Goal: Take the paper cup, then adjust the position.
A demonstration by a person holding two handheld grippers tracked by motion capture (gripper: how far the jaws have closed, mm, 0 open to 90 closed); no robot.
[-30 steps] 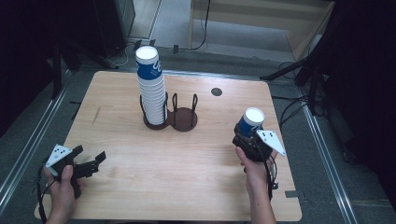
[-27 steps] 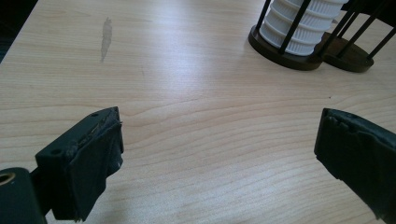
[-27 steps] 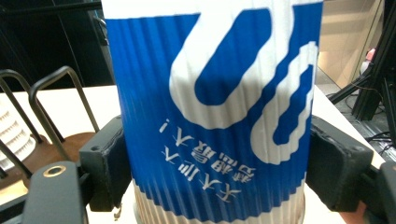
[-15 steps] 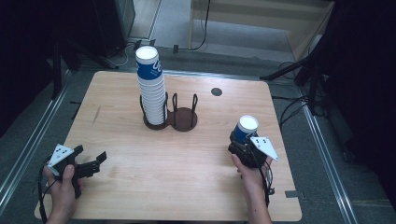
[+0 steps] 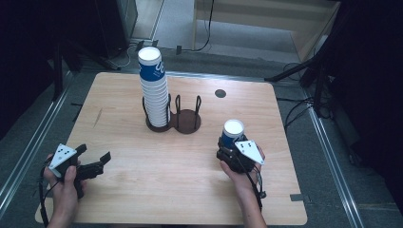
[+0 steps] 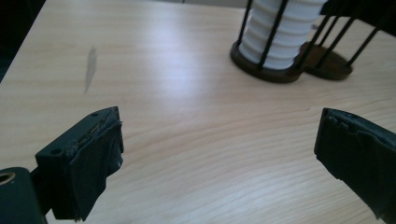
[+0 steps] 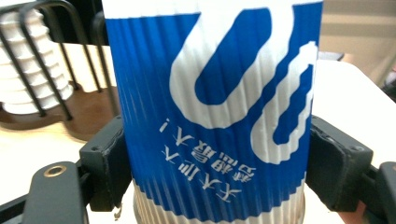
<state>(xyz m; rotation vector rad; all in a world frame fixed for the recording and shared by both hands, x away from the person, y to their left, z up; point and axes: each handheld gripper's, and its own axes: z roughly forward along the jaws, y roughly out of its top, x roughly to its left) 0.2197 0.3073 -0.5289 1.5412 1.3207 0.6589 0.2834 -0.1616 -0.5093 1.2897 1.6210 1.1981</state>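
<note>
Blue paper cup [image 5: 233, 133], upside down, pinched in right gripper [image 5: 231, 153], right and nearer than cup holder [image 5: 173, 121]; hand behind. Left gripper [image 5: 92, 165] spread, empty. Cup base cropped.

A lab or workshop test bay. A bare wooden table [image 5: 142, 190] stands on grey floor between metal floor rails [image 5: 332, 156]. Beyond the table, loose cables [image 5: 206, 28] trail past a plywood bench [image 5: 266, 23].

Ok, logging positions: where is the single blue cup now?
In the high view, the blue cup sits inverted in the right gripper, right of the two-ring cup holder.
</note>
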